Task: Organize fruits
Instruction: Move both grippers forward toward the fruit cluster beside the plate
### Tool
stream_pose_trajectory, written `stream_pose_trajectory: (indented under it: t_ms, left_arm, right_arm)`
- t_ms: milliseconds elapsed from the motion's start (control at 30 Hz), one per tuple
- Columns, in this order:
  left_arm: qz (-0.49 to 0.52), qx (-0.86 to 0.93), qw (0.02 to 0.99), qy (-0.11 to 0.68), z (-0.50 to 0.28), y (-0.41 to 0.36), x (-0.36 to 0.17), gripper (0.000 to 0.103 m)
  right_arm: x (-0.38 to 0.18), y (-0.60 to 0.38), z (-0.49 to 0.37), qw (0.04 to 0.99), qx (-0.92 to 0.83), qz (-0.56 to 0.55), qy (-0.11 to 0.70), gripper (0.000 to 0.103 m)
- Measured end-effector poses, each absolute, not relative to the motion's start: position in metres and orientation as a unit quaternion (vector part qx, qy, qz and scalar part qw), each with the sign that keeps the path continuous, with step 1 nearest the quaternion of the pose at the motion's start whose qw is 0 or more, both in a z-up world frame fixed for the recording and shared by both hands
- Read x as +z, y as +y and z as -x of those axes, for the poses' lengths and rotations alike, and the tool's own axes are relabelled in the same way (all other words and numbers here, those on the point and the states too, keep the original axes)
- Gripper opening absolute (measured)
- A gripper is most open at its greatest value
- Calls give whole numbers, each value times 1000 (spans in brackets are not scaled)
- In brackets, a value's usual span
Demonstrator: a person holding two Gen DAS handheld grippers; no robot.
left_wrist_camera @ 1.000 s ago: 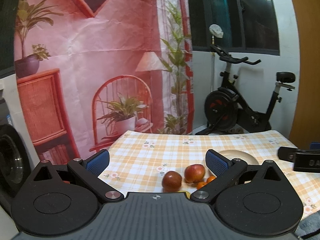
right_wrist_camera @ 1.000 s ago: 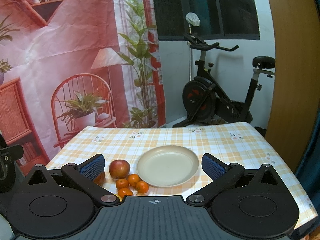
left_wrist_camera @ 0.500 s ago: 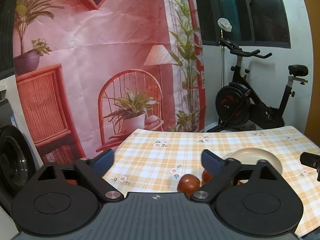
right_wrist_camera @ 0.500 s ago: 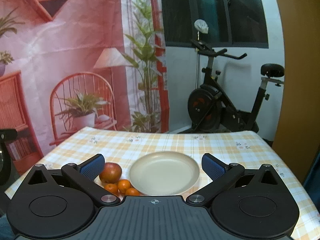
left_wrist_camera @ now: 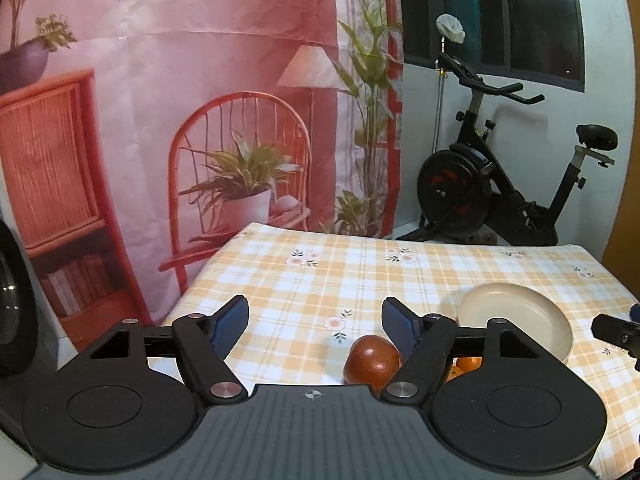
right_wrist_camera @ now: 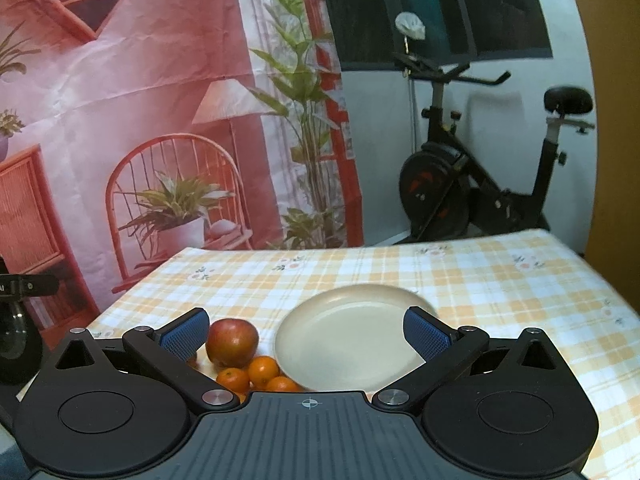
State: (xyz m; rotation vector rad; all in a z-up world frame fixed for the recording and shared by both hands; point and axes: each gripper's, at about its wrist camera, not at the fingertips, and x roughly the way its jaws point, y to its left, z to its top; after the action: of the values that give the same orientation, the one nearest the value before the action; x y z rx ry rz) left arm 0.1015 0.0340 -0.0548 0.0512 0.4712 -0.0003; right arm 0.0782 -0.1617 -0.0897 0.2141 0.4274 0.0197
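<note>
A cream plate lies empty on the yellow checked tablecloth; it also shows in the left wrist view. A red apple and three small oranges lie left of the plate. In the left wrist view a red apple lies near my right fingertip, with oranges partly hidden behind the finger. My left gripper is open and empty above the table's near edge. My right gripper is open and empty, held over the plate's near side.
A printed pink backdrop hangs behind the table on the left. An exercise bike stands behind the far right. The tablecloth stretches bare toward the far edge. The right gripper's tip shows at the left view's right edge.
Both grippers have drawn back and tilted up, so the fruit and plate sit lower in view. The left view has swung right. Both grippers stay open.
</note>
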Motion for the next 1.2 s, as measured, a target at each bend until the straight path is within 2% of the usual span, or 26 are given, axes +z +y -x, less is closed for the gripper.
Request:
stream_pose_trajectory:
  t_ms: [333, 567, 733, 1067, 1200]
  left_arm:
    - [28, -37, 962, 269, -126, 43, -76, 73]
    - [-7, -27, 958, 286, -129, 29, -94, 73]
    - [10, -27, 955, 296, -124, 25, -105, 72]
    - [-8, -49, 951, 304, -111, 5, -124, 72]
    - [-4, -41, 952, 303, -111, 8, -126, 72]
  right_arm:
    - [-109, -157, -96, 966, 17, -94, 242, 103]
    - [-118, -161, -87, 968, 4, -78, 239, 103]
    - [-126, -157, -82, 968, 16, -50, 244, 102]
    - [-143, -147, -80, 961, 41, -23, 273, 98]
    - [-147, -149, -80, 959, 42, -27, 280, 91]
